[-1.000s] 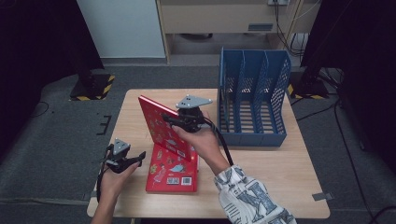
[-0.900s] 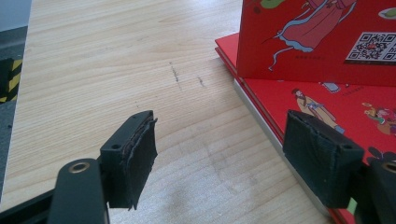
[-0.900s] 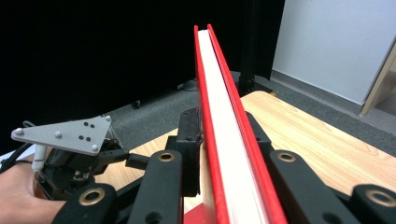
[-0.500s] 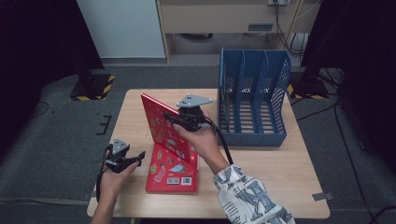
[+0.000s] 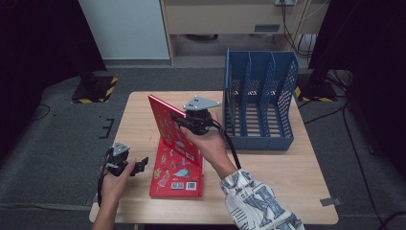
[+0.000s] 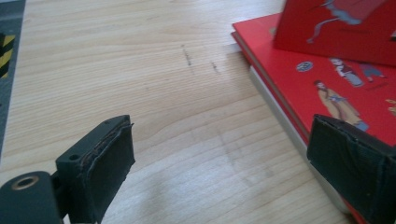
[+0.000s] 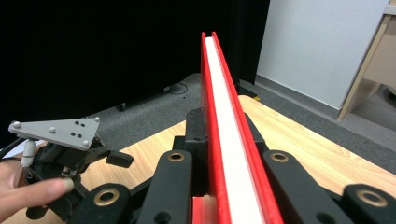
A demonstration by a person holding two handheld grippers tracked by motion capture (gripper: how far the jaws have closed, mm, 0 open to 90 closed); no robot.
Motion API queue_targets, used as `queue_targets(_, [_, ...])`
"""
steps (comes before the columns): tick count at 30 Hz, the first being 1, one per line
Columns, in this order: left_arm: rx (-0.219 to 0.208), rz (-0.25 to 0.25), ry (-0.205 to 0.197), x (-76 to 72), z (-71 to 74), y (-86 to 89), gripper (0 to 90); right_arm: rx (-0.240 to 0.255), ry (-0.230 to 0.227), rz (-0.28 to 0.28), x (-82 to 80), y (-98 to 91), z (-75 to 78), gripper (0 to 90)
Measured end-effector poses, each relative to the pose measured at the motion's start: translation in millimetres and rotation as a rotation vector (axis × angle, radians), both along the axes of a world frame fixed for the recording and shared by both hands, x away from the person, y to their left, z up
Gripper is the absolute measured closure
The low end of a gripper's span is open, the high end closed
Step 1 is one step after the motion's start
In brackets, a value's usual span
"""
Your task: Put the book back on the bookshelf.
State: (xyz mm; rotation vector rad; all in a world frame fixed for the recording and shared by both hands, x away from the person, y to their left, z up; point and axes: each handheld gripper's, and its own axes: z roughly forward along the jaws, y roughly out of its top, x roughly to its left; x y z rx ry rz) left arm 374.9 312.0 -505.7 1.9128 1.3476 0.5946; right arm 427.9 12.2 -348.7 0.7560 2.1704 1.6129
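- Left gripper [image 5: 139, 166], lower left of the high view, low over the table [image 5: 268, 191], released: jaws wide apart, just been opening, nothing between them.
- In the left gripper view, pads [image 6: 109, 158] at bottom left and bottom right, bare wood between; right pad overlapping the edge of the flat book [image 6: 327, 88] in the picture, contact impossible to tell.
- Flat book [image 5: 178, 175] lying red cover up at lower centre of the high view, just right of the left gripper.
- Upright book [image 5: 165, 122] at centre of the high view, standing tilted with its lower edge on the flat book.
- Right gripper [image 5: 184, 120] clenched on the upright book's near edge, hand below it, patterned sleeve [image 5: 253, 201] at lower right.
- In the right gripper view, upright book [image 7: 224, 116] running edge-on up the middle, white pages between red covers, black jaws pressed against both sides.
- Left gripper [image 7: 114, 158] at lower left of that same view, grey plate on top.
- Blue rack [image 5: 261, 103] at right of centre in the high view, beyond the books, near the right gripper but apart from it.
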Motion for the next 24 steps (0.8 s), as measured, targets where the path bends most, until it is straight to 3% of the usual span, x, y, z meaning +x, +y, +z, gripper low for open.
queue_targets(4, [-0.011,0.03,0.028,2.0,-4.2,3.1,4.4,0.005,-0.011,-0.015,-1.0,-7.3,4.1,79.3])
queue_targets(9, [0.01,0.042,0.088,3.4,-9.6,6.0,3.6,0.019,-0.014,-0.035,-1.9,-19.8,8.4,79.3])
queue_targets(24, [0.018,0.037,0.133,5.6,-15.9,5.8,4.0,0.044,-0.03,-0.065,-14.2,-55.7,14.8,79.3])
